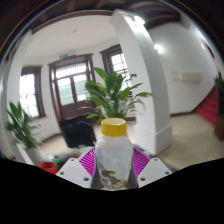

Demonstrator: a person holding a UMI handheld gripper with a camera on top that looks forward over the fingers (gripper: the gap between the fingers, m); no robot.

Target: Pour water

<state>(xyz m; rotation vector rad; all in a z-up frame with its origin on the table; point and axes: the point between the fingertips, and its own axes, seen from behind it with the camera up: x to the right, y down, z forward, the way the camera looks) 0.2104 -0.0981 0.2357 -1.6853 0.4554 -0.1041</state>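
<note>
We've got 1 bottle (113, 155) with 1 yellow cap (114, 126), 2 potted plants (116, 92), 1 white pillar (137, 70).

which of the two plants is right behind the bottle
The big leafy plant rising directly behind the yellow-capped bottle. The smaller plant stands far off to one side, near the window.

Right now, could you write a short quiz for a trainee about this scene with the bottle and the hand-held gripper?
1. True or false: the translucent plastic bottle has a yellow cap.
2. Where is the bottle relative to the hand-held gripper?
A. Between its fingers
B. Far beyond them
C. Not in view
3. What stands behind the bottle, beside the white pillar?

Key
1. True
2. A
3. A tall green leafy plant
</note>
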